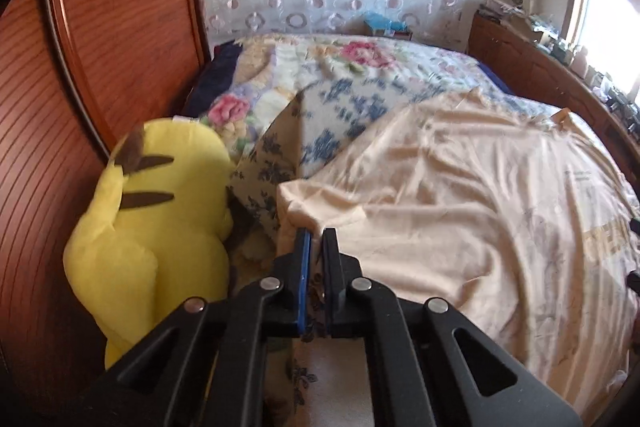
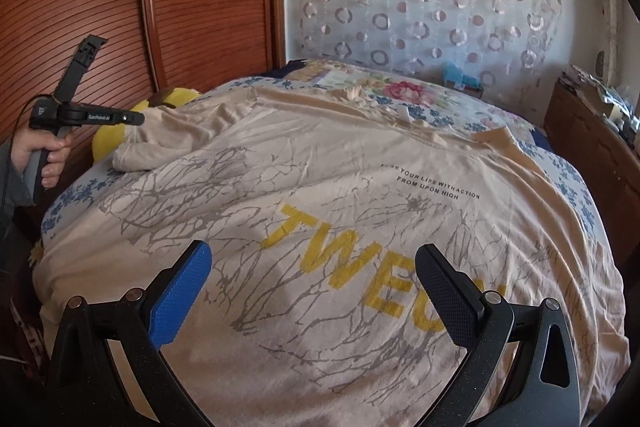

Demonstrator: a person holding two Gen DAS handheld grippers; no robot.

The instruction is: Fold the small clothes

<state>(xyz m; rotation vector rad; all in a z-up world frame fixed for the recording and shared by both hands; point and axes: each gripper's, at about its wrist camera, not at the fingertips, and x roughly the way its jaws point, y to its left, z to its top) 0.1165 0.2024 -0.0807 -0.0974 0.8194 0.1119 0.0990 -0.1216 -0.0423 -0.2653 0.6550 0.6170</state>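
The left gripper [image 1: 316, 233] pinches the sleeve edge of the beige T-shirt [image 2: 320, 227] spread across the bed [image 2: 568, 171]; the right gripper [image 2: 312, 267] hovers above its print, fingers wide.

Shirt [image 2: 320, 187] lies on bed [image 2: 568, 171]; plush toy [image 1: 152, 211] at its left

Cream T-shirt [image 2: 360, 227] spread front-up across the bed, printed with grey branch pattern and yellow letters (partly legible: "TWE"), one sleeve [image 1: 304, 211] lifted and bunched at the left edge.
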